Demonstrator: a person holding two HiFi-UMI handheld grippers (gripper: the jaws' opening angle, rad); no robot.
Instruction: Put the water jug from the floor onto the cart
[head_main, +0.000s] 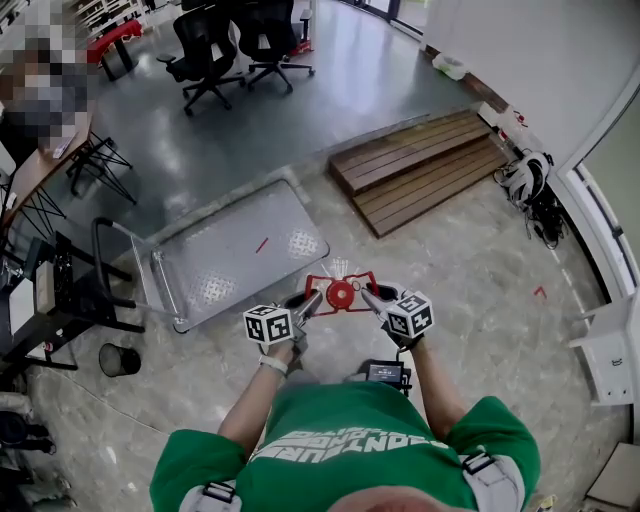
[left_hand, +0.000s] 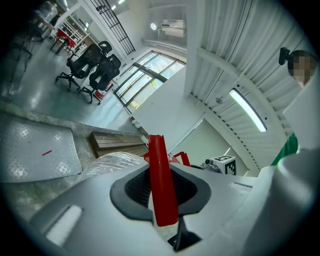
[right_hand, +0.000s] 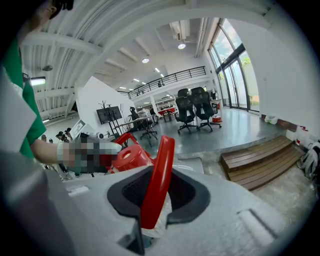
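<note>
Jug (head_main: 341, 293): glossy red plastic cap and handle, clear shiny plastic body. Cart (head_main: 240, 250): dull silver metal deck with raised tread pattern. Ramp (head_main: 420, 170): matt brown wood slats. Floor (head_main: 480, 290): speckled stone look near the person, smooth glossy grey farther off. Left gripper (left_hand: 162, 190) and right gripper (right_hand: 154, 195): matt grey plastic shells, black textured pads. Shirt (head_main: 350, 440): green cloth.

Head view: water jug (head_main: 341, 293) body unreadable under its red top, likely clear plastic lost against the floor (head_main: 480, 270). Left gripper view: cart (left_hand: 30, 150) deck cut by left frame edge.
</note>
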